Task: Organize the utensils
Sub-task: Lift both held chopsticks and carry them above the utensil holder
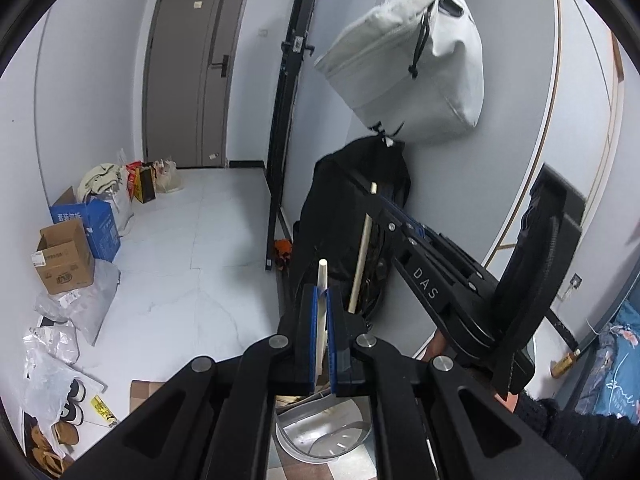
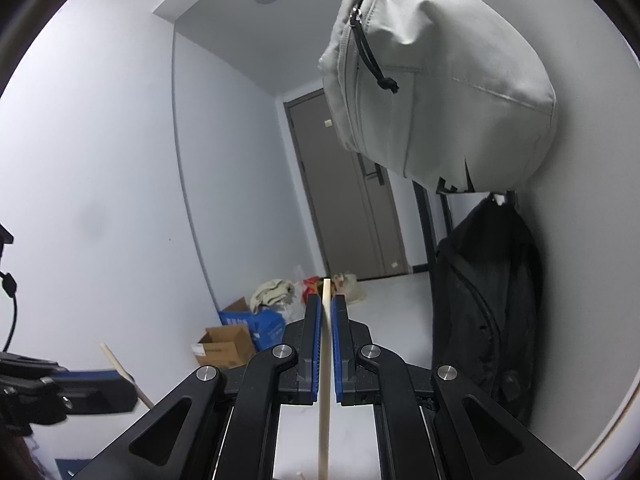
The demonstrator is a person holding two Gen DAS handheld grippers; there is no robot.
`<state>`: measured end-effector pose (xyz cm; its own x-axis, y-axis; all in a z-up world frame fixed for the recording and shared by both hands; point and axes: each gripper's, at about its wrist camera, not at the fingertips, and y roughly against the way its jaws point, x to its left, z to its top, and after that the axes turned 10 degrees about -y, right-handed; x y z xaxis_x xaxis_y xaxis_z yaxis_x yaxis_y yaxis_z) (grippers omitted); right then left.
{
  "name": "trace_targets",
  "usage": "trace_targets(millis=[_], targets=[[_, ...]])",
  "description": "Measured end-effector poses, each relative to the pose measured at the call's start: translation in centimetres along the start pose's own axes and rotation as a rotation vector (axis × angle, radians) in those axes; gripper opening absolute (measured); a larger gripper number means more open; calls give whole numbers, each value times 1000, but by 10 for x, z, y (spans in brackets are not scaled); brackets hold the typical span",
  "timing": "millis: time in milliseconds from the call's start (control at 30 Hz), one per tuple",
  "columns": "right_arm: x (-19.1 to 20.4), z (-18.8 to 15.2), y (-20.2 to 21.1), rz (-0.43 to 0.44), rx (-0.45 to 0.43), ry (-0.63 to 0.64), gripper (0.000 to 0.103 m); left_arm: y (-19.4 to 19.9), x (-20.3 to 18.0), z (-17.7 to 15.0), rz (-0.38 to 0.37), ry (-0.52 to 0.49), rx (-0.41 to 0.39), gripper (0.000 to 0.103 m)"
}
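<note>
Left hand-held gripper [image 1: 320,304] pinches a pale chopstick [image 1: 321,320] between its blue pads, stick poking up past the tips. Right hand-held gripper [image 2: 327,312] clamps a second chopstick [image 2: 325,380] the same way. Metal bowl [image 1: 320,436] sits below the left gripper.

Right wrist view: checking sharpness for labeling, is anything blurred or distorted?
Right wrist view: the right gripper and its chopstick are sharp, the left gripper at the left edge is blurred, walls bow. Left wrist view: mostly sharp, door curved.
</note>
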<state>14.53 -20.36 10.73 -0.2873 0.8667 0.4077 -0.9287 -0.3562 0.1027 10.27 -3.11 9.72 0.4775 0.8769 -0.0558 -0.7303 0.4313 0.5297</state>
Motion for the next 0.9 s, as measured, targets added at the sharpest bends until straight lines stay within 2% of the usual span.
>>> trace_targets(millis=[467,700,900], targets=[[-4,-27,-7,43,42,51,4,-23,-1,-9,-39,-46,86,0],[-11,-38,-3,65,82,61,4,-32,-2,-15,-86,-59,113,0],[-23,-44,4,82,169,14,5,-43,5,-23,-117,-14,129,0]])
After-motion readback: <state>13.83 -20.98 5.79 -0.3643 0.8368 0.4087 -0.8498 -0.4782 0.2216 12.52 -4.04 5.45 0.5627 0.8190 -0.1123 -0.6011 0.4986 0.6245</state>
